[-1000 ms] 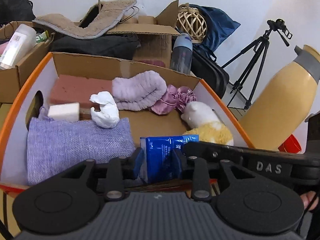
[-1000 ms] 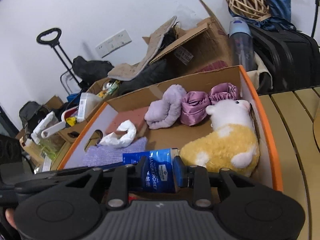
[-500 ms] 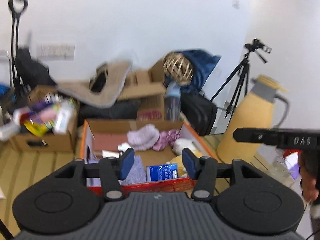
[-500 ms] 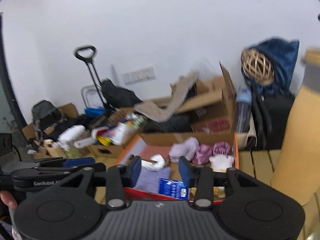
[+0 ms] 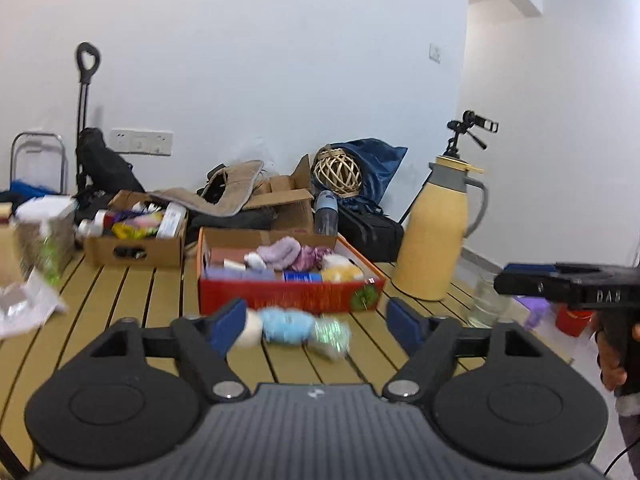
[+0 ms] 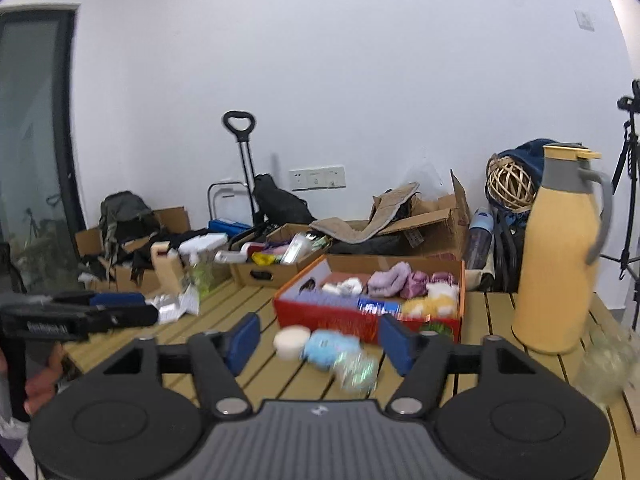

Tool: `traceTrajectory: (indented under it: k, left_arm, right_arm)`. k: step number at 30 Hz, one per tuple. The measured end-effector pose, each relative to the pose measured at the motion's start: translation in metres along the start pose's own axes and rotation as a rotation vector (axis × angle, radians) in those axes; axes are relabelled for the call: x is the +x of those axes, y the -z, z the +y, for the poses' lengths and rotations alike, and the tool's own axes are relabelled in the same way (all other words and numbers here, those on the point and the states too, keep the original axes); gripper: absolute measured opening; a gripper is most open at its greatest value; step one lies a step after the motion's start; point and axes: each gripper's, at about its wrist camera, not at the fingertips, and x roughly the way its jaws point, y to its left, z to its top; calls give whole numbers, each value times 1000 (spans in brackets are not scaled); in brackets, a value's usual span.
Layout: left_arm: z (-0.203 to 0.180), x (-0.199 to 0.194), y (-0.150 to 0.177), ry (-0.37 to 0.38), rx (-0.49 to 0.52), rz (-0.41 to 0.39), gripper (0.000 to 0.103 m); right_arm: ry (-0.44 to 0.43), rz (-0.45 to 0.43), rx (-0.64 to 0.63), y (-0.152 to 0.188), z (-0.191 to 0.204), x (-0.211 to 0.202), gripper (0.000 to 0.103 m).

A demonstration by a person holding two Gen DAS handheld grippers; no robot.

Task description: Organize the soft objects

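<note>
- At the far left of the slatted yellow wooden surface (image 5: 132,304), the left wrist view shows crumpled white paper (image 5: 24,308), with a blurred clear container with green inside (image 5: 48,240) behind it.
- Further right stands an open brown cardboard box with bottles and packets (image 5: 134,234), well apart from both grippers.
- The red-fronted cardboard box with orange rim (image 5: 288,292) sits mid-surface; inside it are a lilac woven cloth (image 5: 236,274), a lavender fluffy headband (image 5: 280,248), a pink satin scrunchie (image 5: 312,254), a blue tissue pack (image 5: 302,277) and a yellow-and-white plush toy (image 5: 340,270).
- On the bare slats just in front of that box lies a row of three soft things: a cream round puff (image 6: 292,342), a light-blue fluffy ball (image 6: 330,348) and an iridescent green pompom (image 6: 356,370), each touching the next, all blurred.
- The left gripper (image 5: 316,322) has its fingers spread wide and grips nothing; the row lies beyond them, seen in the gap, with the cream puff beside the left blue pad.
- The right gripper (image 6: 318,340) is likewise spread wide and empty-handed; the three soft things show between its fingers, nearer the right pad.
- Right of the box stands a tall yellow thermos jug with grey collar (image 5: 436,236), then a clear drinking glass (image 5: 486,300), blurred.
- Nothing stands between either gripper and the row.
</note>
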Motion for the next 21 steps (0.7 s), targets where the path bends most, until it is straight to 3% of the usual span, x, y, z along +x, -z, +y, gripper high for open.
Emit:
traceTrajectory:
  k: [6, 8, 12, 17, 21]
  left_arm:
    - [0, -47, 59, -90, -62, -8, 84]
    - [-2, -50, 65, -82, -23, 11, 85]
    - [-5, -53, 62, -85, -5, -10, 85]
    - [1, -29, 65, -79, 0, 4, 87]
    - [24, 23, 59, -109, -29, 54, 87]
  right_arm:
    - [1, 34, -34, 65, 43, -44, 72]
    - [-45, 63, -33, 75, 51, -50, 72]
    - [-27, 66, -65, 74, 59, -53, 72]
    - [-16, 83, -31, 74, 50, -32, 73]
    - [1, 128, 9, 74, 33, 15, 72]
